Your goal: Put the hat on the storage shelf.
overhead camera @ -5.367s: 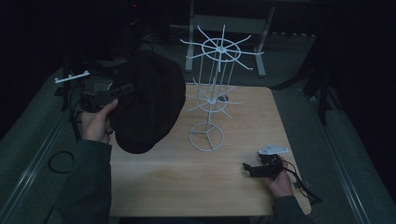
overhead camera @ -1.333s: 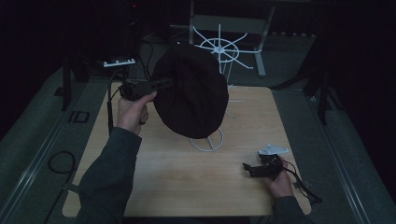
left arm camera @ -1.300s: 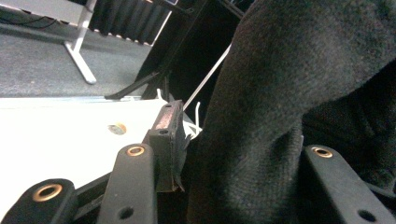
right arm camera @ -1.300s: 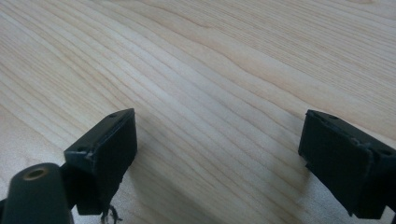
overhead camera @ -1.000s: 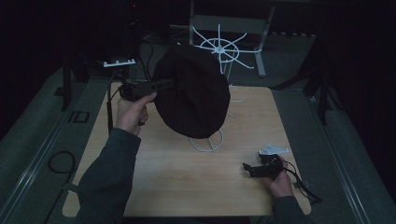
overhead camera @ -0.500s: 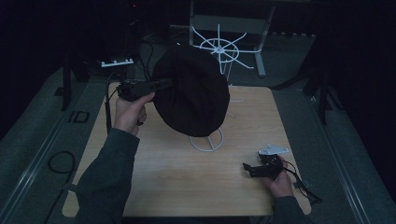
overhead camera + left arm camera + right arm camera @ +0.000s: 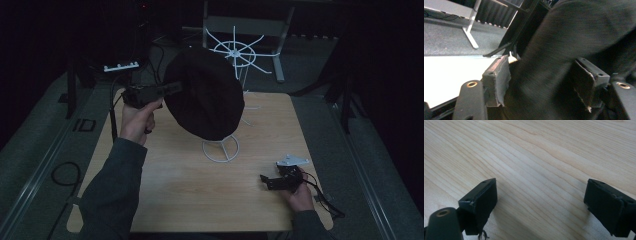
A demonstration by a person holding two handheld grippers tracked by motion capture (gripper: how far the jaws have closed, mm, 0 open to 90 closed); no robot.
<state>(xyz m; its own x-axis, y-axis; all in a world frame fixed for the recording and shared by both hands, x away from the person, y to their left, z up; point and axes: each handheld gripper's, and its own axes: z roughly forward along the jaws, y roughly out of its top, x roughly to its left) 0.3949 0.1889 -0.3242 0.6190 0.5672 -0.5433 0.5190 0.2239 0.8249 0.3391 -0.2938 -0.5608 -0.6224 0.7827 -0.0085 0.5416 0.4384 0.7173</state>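
While the dark hat (image 7: 207, 97) hangs on the white wire rack (image 7: 222, 145) at the centre of the high view, the left gripper (image 7: 172, 89) sits at its left edge, raised off the wooden table (image 7: 200, 200) in the person's left hand (image 7: 135, 117)

Left gripper view: jaws have just been opening, now spread wide; dark knit fabric of the hat (image 7: 564, 42) lies between them, close against the left pad (image 7: 499, 80) and short of the right pad (image 7: 584, 83) (blurred there; real contact with either pad cannot be told)

Hat covers the rack's lower tiers; upper spokes stick out above it toward the upper middle of the frame, ring base shows below on the table

Right gripper (image 7: 267, 182) lies low on the table, lower right of the high view, in the person's right hand (image 7: 300, 195); grey plate on top. Right gripper view: jaws spread wide, bare wood grain (image 7: 536, 165) between them
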